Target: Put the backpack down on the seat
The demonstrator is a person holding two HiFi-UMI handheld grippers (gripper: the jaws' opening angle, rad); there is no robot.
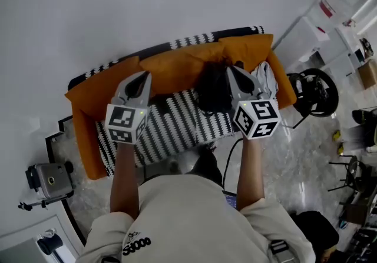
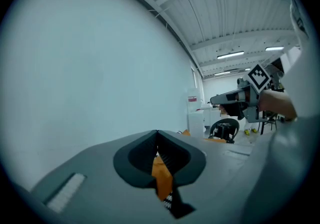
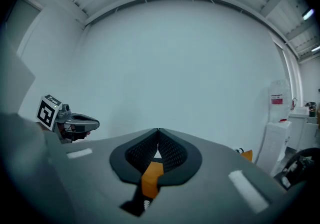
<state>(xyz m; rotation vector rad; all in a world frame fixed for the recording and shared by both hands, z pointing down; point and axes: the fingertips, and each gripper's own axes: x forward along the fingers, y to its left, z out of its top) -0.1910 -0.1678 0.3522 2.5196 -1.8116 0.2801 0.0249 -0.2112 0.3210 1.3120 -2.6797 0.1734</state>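
A black backpack (image 1: pixel 213 92) sits on the seat of an orange sofa (image 1: pixel 177 67), on its black-and-white striped cover (image 1: pixel 171 126). Both grippers are held up in front of the person, above the sofa and level with the white wall. My left gripper (image 1: pixel 141 76) is over the left half of the seat, apart from the backpack; its jaws (image 2: pixel 157 133) meet with nothing between them. My right gripper (image 1: pixel 231 69) hangs just right of the backpack's top, jaws (image 3: pixel 159 130) pressed together and empty. Each gripper shows in the other's view: the right gripper (image 2: pixel 215 100) and the left gripper (image 3: pixel 95 124).
A white cloth (image 1: pixel 266 79) lies at the sofa's right end. A black steering-wheel rig (image 1: pixel 315 92) and white cabinets (image 1: pixel 318 32) stand to the right. A camera on a tripod (image 1: pixel 50 180) stands at the lower left. A black cable (image 1: pixel 231 159) trails below the seat.
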